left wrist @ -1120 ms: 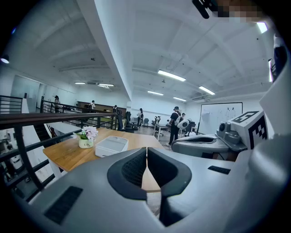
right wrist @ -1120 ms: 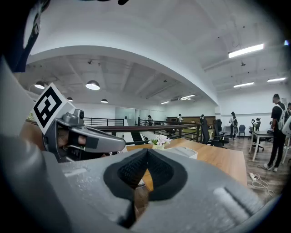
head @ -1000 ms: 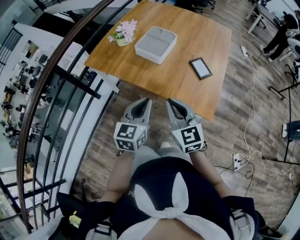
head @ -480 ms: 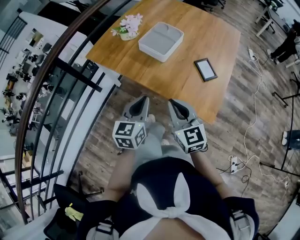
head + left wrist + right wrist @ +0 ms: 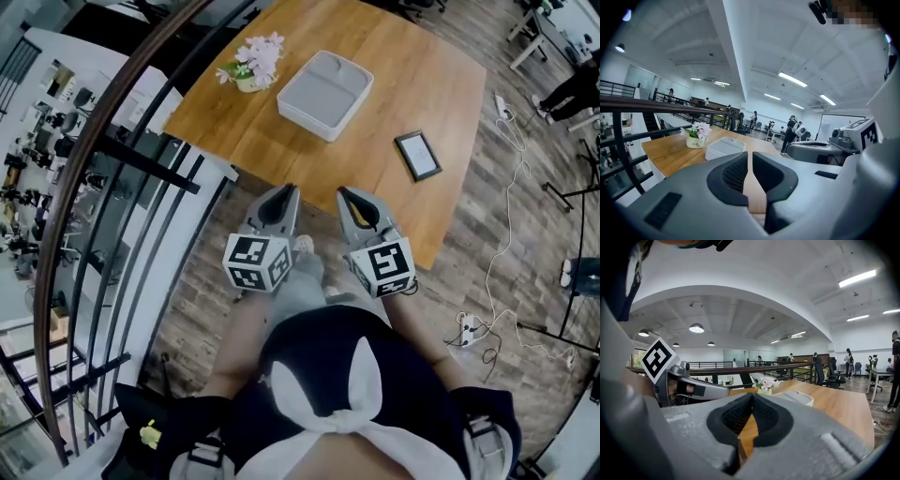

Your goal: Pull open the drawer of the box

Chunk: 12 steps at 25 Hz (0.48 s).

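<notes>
A flat light grey box (image 5: 324, 93) lies on the wooden table (image 5: 412, 84), and it also shows in the left gripper view as the box (image 5: 723, 147) and in the right gripper view as the box (image 5: 799, 398). Its drawer front is not visible from here. My left gripper (image 5: 278, 198) and right gripper (image 5: 352, 202) hang side by side at the table's near edge, short of the box. Both are shut with nothing between the jaws, the left gripper (image 5: 749, 157) and right gripper (image 5: 752, 401) pointing over the tabletop.
A small pot of pink flowers (image 5: 253, 64) stands left of the box. A dark tablet (image 5: 418, 155) lies on the table's right side. A curved dark railing (image 5: 112, 141) runs along the left. Cables and a power strip (image 5: 472, 323) lie on the wood floor at right.
The view has shifted slightly, so table and box sit a little further right in the frame. Both grippers have edged a little closer to the table's near edge and stay shut.
</notes>
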Motion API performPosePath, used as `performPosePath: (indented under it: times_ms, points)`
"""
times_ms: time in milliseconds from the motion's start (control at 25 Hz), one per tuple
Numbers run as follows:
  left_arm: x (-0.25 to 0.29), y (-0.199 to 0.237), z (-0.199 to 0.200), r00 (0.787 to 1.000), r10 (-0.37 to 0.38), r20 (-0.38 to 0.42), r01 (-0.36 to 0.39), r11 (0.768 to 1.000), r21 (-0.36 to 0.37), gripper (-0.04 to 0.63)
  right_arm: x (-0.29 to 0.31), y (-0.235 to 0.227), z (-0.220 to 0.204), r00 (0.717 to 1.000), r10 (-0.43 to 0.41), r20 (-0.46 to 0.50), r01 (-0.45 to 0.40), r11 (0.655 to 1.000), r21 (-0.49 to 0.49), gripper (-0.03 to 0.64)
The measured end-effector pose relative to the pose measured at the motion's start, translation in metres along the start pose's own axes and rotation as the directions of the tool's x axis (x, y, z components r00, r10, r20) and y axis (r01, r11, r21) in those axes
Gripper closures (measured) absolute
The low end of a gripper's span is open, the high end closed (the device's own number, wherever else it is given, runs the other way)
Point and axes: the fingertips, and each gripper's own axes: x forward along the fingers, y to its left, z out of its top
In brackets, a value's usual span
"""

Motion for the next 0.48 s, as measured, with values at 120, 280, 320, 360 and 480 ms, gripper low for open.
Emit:
performPosePath:
  times_ms: [120,280,320,360,480]
  points:
    - [0.015,0.020,0.012,1.000,-0.019,0.003,0.019,1.000,0.018,0.522,0.025,-0.005,0.006,1.000,-0.005,-0.005,0.005,1.000,-0.014,0.618]
    - [0.035,0.044,0.027,0.998,-0.056,-0.002,0.056,0.998,0.010,0.419,0.053,-0.017,0.013,0.999,-0.040,-0.010,0.040,0.999,-0.012,0.618]
    - [0.039,0.050,0.030,0.998,-0.065,-0.003,0.065,0.998,0.000,0.413,0.059,-0.020,0.014,0.999,-0.049,-0.012,0.049,0.999,-0.014,0.618]
    - [0.044,0.055,0.032,0.997,-0.076,-0.004,0.076,0.997,-0.010,0.407,0.065,-0.024,0.016,0.998,-0.060,-0.012,0.060,0.998,-0.014,0.618]
    - [0.057,0.067,0.032,0.994,-0.107,-0.015,0.106,0.994,-0.039,0.391,0.077,-0.035,0.016,0.995,-0.104,-0.008,0.104,0.995,-0.005,0.618]
